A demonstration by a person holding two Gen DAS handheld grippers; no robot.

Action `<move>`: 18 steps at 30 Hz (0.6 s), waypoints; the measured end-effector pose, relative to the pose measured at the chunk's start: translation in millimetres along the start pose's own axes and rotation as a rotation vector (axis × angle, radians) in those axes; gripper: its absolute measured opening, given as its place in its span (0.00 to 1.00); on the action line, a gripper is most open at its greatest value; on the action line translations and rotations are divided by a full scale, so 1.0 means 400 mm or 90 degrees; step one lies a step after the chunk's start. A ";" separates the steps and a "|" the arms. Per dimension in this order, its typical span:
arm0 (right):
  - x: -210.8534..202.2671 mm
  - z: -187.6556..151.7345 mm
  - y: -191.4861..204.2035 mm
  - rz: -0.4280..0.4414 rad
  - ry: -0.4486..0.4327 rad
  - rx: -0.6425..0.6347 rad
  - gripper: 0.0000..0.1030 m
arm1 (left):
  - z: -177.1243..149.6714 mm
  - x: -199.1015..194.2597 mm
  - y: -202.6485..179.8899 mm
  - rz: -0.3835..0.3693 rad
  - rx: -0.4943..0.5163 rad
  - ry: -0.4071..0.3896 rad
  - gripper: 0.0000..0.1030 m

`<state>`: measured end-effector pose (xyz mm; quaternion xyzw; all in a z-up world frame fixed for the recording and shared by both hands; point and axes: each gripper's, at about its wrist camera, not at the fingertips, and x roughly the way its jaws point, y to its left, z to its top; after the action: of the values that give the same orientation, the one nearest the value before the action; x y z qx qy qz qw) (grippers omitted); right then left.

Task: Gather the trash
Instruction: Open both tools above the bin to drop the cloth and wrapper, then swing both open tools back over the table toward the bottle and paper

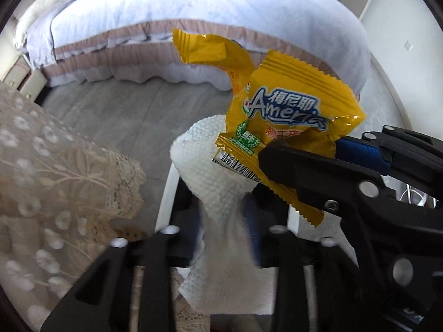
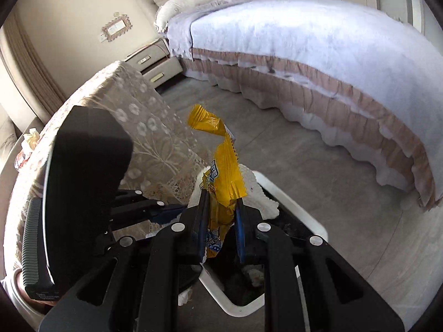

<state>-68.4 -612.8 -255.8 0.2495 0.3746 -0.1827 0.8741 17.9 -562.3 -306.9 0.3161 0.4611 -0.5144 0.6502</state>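
While both tools hung over the white bin point(image 2: 301, 221), the right gripper point(image 2: 221, 215) had its blue-padded fingers point(image 2: 240, 229) closed most of the way on a yellow snack wrapper point(image 2: 225, 177), which stood up from between them with its torn top curling away toward the floor. From the left wrist view the same wrapper point(image 1: 279, 110) showed its printed face and barcode, pinched low down by the right gripper point(image 1: 326, 163) that reached in from the right. Nearer that camera, the left gripper point(image 1: 221, 221) had its fingers drawn in on a white paper towel point(image 1: 218, 171); the towel rose from between them, bulged just behind and beside the wrapper, and touched it at the barcode end, though motion blur hid the exact pinch. To the left stood a desk under a lace cloth point(image 2: 144, 127), close to the bin. Beyond lay grey floor point(image 2: 318, 166), then a bed point(image 2: 304, 41) with a pale cover and pink frill, and a nightstand point(image 2: 157, 63) beside its headboard.
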 end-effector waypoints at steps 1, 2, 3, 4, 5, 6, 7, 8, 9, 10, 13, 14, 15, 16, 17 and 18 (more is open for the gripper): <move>0.018 0.000 -0.005 0.006 0.020 0.004 0.21 | -0.002 0.009 0.004 0.002 -0.003 0.004 0.83; 0.034 -0.003 -0.007 0.005 0.039 0.002 0.30 | -0.003 0.018 0.010 0.007 -0.005 0.003 0.95; 0.046 -0.005 -0.008 0.002 0.053 0.002 0.43 | -0.005 0.024 0.007 0.012 -0.003 0.003 0.95; 0.055 -0.008 -0.017 -0.008 0.058 0.012 0.52 | -0.007 0.032 0.006 0.021 0.000 0.006 0.95; 0.063 -0.008 -0.027 -0.024 0.065 0.022 0.70 | -0.012 0.043 0.010 0.021 0.001 0.010 0.95; 0.069 -0.007 -0.036 -0.035 0.072 0.028 0.86 | -0.013 0.049 0.014 0.015 -0.002 0.016 0.95; 0.072 -0.008 -0.045 -0.038 0.077 0.033 0.91 | -0.013 0.048 0.018 0.013 -0.008 0.019 0.95; 0.073 -0.011 -0.051 -0.036 0.077 0.038 0.92 | -0.012 0.051 0.021 0.016 -0.009 0.022 0.95; 0.072 -0.013 -0.054 -0.034 0.080 0.043 0.92 | -0.011 0.051 0.018 0.022 -0.005 0.022 0.95; 0.072 -0.016 -0.055 -0.036 0.081 0.044 0.93 | -0.012 0.055 0.016 0.026 -0.001 0.021 0.95; 0.063 -0.022 -0.050 -0.049 0.075 0.037 0.95 | -0.012 0.046 0.011 0.036 0.005 0.013 0.95; 0.055 -0.022 -0.047 -0.052 0.071 0.037 0.95 | -0.017 0.038 0.012 0.038 0.008 0.010 0.95; 0.046 -0.022 -0.043 -0.058 0.064 0.036 0.95 | -0.017 0.030 0.010 0.042 0.009 0.008 0.95; 0.043 -0.023 -0.041 -0.063 0.059 0.034 0.95 | -0.017 0.021 0.006 0.047 0.008 0.007 0.95; 0.038 -0.020 -0.041 -0.068 0.054 0.031 0.95 | -0.017 0.010 0.003 0.050 0.006 0.005 0.95; 0.031 -0.017 -0.039 -0.072 0.048 0.029 0.95 | -0.018 -0.003 0.004 0.054 0.006 0.001 0.95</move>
<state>-72.0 -623.1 -273.7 0.2543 0.4165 -0.2305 0.8419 17.4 -555.1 -308.5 0.3387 0.4453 -0.4882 0.6698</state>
